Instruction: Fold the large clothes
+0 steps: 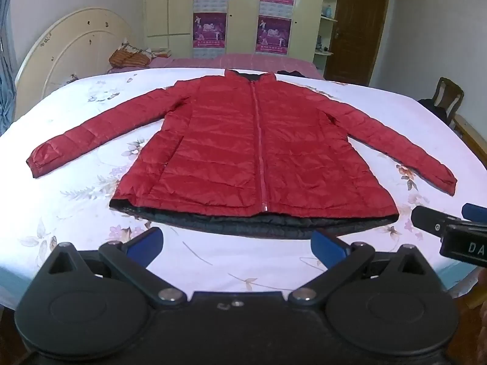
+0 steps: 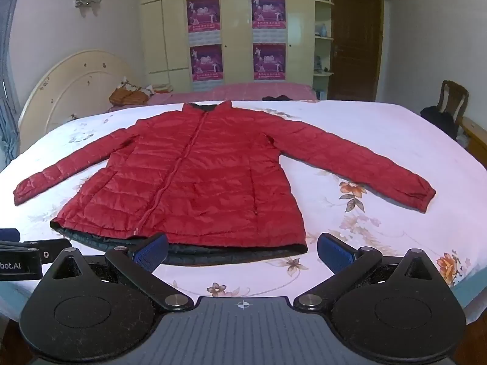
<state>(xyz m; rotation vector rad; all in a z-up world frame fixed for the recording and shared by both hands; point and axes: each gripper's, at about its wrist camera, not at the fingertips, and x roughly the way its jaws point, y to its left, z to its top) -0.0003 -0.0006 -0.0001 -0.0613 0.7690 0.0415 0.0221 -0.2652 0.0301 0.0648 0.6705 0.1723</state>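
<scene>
Jacket (image 1: 243,152) lay flat, zipped, sleeves spread across the floral bedsheet (image 1: 91,219), ready for folding. Left gripper (image 1: 237,240) and right gripper (image 2: 242,248) hovered near its hem, jaws spread wide, gripping nothing.

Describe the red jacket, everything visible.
The red jacket is a quilted, shiny puffer, seemingly thin nylon, zipped shut down the front, with a short stand collar. It lies flat, front up, on the floral bedsheet, collar away from the cameras, both sleeves spread out and angled down. A dark lining edge shows along the near hem. Only the sheet touches it; both open grippers are short of the hem.
</scene>
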